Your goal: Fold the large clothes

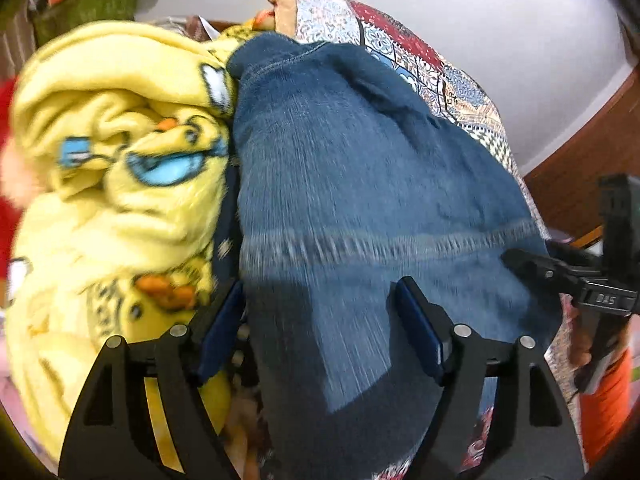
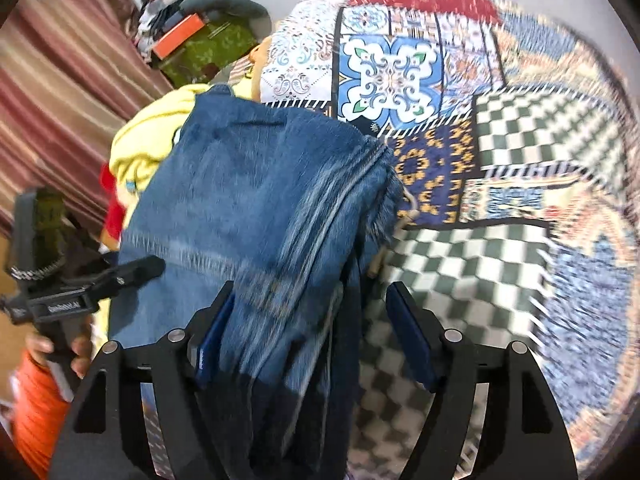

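Folded blue jeans [image 1: 360, 180] lie on a patchwork bedspread [image 1: 400, 40]. My left gripper [image 1: 320, 320] stands open over their near end, its left pad at the denim's left edge and its right pad above the cloth, neither pressing. My right gripper [image 2: 312, 328] is open too, straddling the jeans' [image 2: 248, 200] fringed right edge with a clear gap to its right pad over the bedspread [image 2: 460, 272]. One of the right gripper's fingers [image 1: 528, 264] rests at the jeans' right side in the left wrist view. One of the left gripper's fingers [image 2: 136, 270] shows at their left side in the right wrist view.
A bunched yellow fleece blanket [image 1: 120, 140] with a cartoon bird presses against the jeans' left side. A hand [image 2: 80, 356] in an orange sleeve [image 2: 36, 400] holds the left gripper. A striped curtain [image 2: 60, 80], a green-covered heap [image 2: 208, 48] and brown wooden furniture [image 1: 580, 168] border the bed.
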